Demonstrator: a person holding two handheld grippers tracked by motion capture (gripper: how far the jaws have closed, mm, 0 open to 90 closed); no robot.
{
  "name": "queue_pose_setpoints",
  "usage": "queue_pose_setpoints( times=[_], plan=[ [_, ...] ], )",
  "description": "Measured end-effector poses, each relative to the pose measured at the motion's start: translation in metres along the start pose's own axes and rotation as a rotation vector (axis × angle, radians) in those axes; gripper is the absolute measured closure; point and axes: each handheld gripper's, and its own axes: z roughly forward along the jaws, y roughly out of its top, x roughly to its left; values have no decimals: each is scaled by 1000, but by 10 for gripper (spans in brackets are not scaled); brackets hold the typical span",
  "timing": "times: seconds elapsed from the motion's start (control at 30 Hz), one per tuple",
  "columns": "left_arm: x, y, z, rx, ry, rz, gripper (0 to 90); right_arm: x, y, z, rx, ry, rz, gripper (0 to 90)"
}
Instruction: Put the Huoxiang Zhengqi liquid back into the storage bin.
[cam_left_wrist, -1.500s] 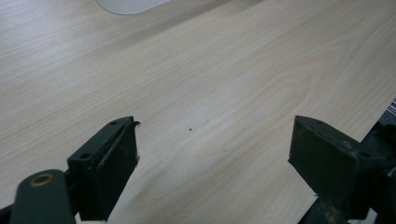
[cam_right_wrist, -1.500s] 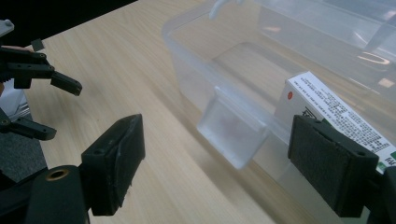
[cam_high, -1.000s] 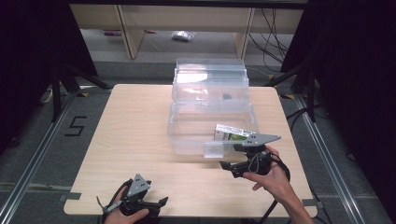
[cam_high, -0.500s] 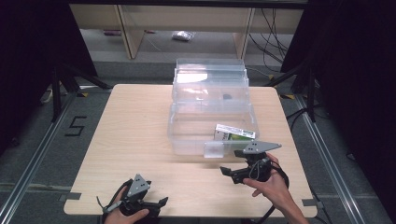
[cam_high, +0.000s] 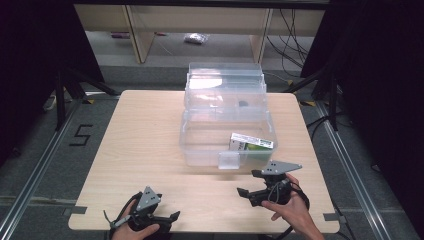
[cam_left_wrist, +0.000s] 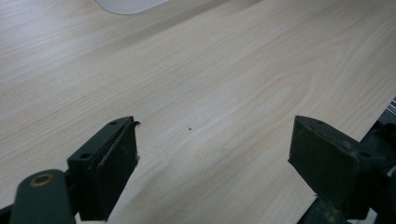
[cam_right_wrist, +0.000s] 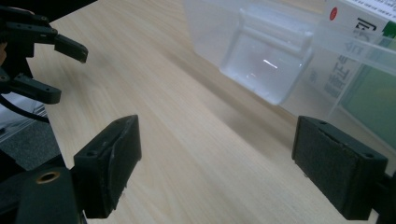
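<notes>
Resting near the front edge of the light wooden table (cam_high: 145, 140), the left gripper (cam_high: 172, 216) sits low at the bottom left of the high view, its jaws spread wide with bare wood grain between them in the left gripper view. The right gripper (cam_high: 248, 184) is held in the person's right hand (cam_high: 290, 212) at the front right of the table, just short of the clear plastic box (cam_high: 227, 132); its jaws also stand wide apart and grip nothing. In the right gripper view the box's front latch (cam_right_wrist: 268, 53) lies ahead between the jaws, and the left gripper (cam_right_wrist: 60, 70) shows farther off at the upper left.

The clear box stands in the middle of the table, its lid (cam_high: 225, 85) tipped up and back behind it. Inside, at the right front corner, lies a white and green carton (cam_high: 251, 143), tilted against the wall. A small dark spot (cam_high: 243, 104) shows on the lid; I cannot tell what it is.

Beyond the table stand pale shelf units (cam_high: 135, 25) with a small wrapped bundle (cam_high: 194, 37) on the floor, cables (cam_high: 290, 25) to the right, and a floor mark reading 5 (cam_high: 81, 135) at the left.
</notes>
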Motion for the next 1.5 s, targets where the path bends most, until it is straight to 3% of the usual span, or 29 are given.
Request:
queue_pose_setpoints(
  times=[0.37, 0.4, 0.43, 0.53, 0.57, 0.8, 0.83, 1.0, 1.13, 1.33, 1.5],
  plan=[
    [0, -1, -1, 1, -4, 10, 148, 8, -11, -2, 26, 13, 3, 168],
    [-1, -1, 0, -2, -4, 6, 148, 11, -13, -3, 28, 13, 21, 168],
    [-2, -1, 1, -7, -1, -8, 148, 11, -16, -3, 35, 22, 1, 168],
    [-2, -1, 0, 0, 3, -5, 148, 16, -22, -2, 58, 27, 10, 168],
    [-1, -1, 0, 2, 7, -3, 148, 14, -23, -1, 52, 33, -20, 168],
    [-2, -1, 0, 3, 4, -4, 148, 21, -32, -4, 77, 29, -12, 167],
    [-2, -1, 0, 7, 8, 1, 148, 21, -34, -5, 75, 21, -48, 166],
    [-2, -1, 0, -10, 4, -5, 148, 23, -39, -9, 79, 15, -43, 163],
    [-2, -2, 1, -16, 9, -6, 148, 23, -47, -11, 89, 11, -5, 163],
    [-2, -2, 1, -12, 13, 2, 148, 23, -59, -15, 107, -10, 4, 163],
    [-3, -2, 1, -18, 5, -4, 148, 22, -66, -18, 110, 5, -5, 163]
  ],
)
